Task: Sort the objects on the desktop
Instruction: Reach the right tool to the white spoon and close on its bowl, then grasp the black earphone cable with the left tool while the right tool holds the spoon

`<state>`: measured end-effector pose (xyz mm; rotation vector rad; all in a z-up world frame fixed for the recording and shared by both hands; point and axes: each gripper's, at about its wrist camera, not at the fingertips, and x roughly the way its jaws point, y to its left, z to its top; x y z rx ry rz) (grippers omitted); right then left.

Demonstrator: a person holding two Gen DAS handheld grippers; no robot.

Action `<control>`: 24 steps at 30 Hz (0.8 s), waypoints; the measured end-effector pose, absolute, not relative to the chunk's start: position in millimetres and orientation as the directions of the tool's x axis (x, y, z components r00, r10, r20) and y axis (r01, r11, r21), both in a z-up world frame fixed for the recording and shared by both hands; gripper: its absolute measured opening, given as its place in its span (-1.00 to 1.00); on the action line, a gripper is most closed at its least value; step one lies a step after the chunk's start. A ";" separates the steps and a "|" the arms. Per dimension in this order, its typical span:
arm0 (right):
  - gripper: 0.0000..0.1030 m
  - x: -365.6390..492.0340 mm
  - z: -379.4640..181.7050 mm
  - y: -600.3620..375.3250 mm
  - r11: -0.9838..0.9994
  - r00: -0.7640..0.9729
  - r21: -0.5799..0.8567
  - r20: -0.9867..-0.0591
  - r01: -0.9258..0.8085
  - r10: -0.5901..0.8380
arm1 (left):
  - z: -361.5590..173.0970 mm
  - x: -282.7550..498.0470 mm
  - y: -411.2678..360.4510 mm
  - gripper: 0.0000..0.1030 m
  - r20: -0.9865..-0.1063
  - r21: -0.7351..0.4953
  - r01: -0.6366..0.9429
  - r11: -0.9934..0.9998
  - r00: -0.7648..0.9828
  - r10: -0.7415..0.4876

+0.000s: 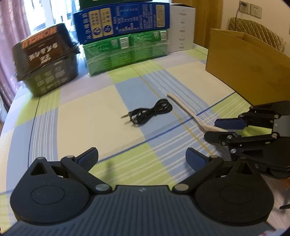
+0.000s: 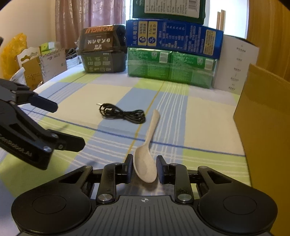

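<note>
Now the spoon (image 2: 145,167) bowl sits between the right gripper (image 2: 144,168) fingers (image 2: 129,168).

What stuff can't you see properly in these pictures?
- Inside the cardboard box: both views show only its outer wall.
- Spoon bowl, left view: hidden by the right tool.
- Print on the blue box: too small, upside down.
- Top green package: cut off by the frame edge.

**Spoon and cable on the checked tabletop**

A cream spoon (image 2: 146,164) lies flat, bowl low at centre frame, handle running up and slightly right. A black coiled audio cable (image 2: 122,113) lies bundled just left of the handle tip, plug at its upper left.
</note>
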<state>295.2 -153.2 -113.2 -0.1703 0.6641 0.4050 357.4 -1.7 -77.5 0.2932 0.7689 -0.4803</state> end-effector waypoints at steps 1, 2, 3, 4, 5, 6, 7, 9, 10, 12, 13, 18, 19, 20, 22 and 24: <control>-0.53 296.4 -112.6 -155.0 0.909 0.716 -0.027 -0.626 -0.416 0.309 | -77.8 360.1 -4.8 0.94 -0.720 0.087 0.526 0.846 0.620 -0.311; -0.53 298.1 -111.8 -157.2 0.910 0.718 -0.027 -0.624 -0.414 0.308 | -78.4 363.3 -8.6 0.94 -0.717 0.096 0.537 0.838 0.621 -0.316; -0.53 299.4 -111.1 -159.4 0.911 0.723 -0.031 -0.620 -0.411 0.305 | -79.1 366.1 -12.3 0.93 -0.715 0.104 0.546 0.831 0.622 -0.319; -0.53 300.8 -110.6 -161.4 0.912 0.728 -0.037 -0.615 -0.409 0.301 | -79.7 369.5 -16.1 0.92 -0.713 0.111 0.556 0.824 0.622 -0.324; -0.53 302.9 -110.2 -163.3 0.913 0.732 -0.042 -0.614 -0.406 0.297 | -80.5 373.1 -20.4 0.92 -0.710 0.120 0.566 0.816 0.624 -0.328; -0.53 304.7 -110.0 -165.7 0.915 0.735 -0.044 -0.612 -0.401 0.292 | -81.2 375.9 -23.9 0.90 -0.706 0.130 0.573 0.809 0.627 -0.330; -0.53 306.8 -110.1 -168.0 0.918 0.738 -0.046 -0.611 -0.394 0.286 | -81.8 379.8 -28.2 0.86 -0.702 0.143 0.582 0.801 0.629 -0.332; -0.53 310.4 -110.8 -172.4 0.923 0.740 -0.047 -0.613 -0.383 0.276 | -82.1 387.0 -34.4 0.85 -0.696 0.158 0.594 0.789 0.634 -0.338; -0.53 311.9 -111.4 -174.3 0.924 0.740 -0.046 -0.614 -0.379 0.273 | -82.4 391.8 -37.6 0.82 -0.691 0.163 0.599 0.784 0.636 -0.343; -0.53 314.2 -112.9 -177.7 0.926 0.740 -0.045 -0.617 -0.374 0.268 | -83.6 399.5 -43.2 0.77 -0.687 0.172 0.611 0.772 0.637 -0.351; -0.53 314.7 -113.7 -179.1 0.927 0.739 -0.045 -0.618 -0.372 0.267 | -84.6 403.8 -46.6 0.74 -0.687 0.180 0.622 0.762 0.634 -0.355; -0.53 314.4 -115.3 -184.2 0.929 0.738 -0.037 -0.619 -0.367 0.267 | -91.2 422.8 -56.7 0.53 -0.714 0.166 0.664 0.729 0.591 -0.376; -0.53 313.9 -115.4 -184.3 0.929 0.739 -0.036 -0.618 -0.368 0.268 | -93.2 425.7 -58.1 0.42 -0.726 0.160 0.669 0.726 0.578 -0.373; -0.53 314.3 -115.5 -184.4 0.929 0.738 -0.034 -0.619 -0.368 0.270 | -94.2 427.2 -58.3 0.38 -0.731 0.151 0.673 0.724 0.569 -0.376; -0.53 314.6 -115.6 -184.3 0.930 0.737 -0.028 -0.619 -0.367 0.272 | -92.9 427.2 -57.3 0.10 -0.736 0.134 0.670 0.730 0.560 -0.379; -0.53 314.6 -115.8 -184.5 0.930 0.735 -0.023 -0.620 -0.367 0.274 | -90.8 423.0 -57.1 -0.12 -0.744 0.141 0.658 0.740 0.564 -0.360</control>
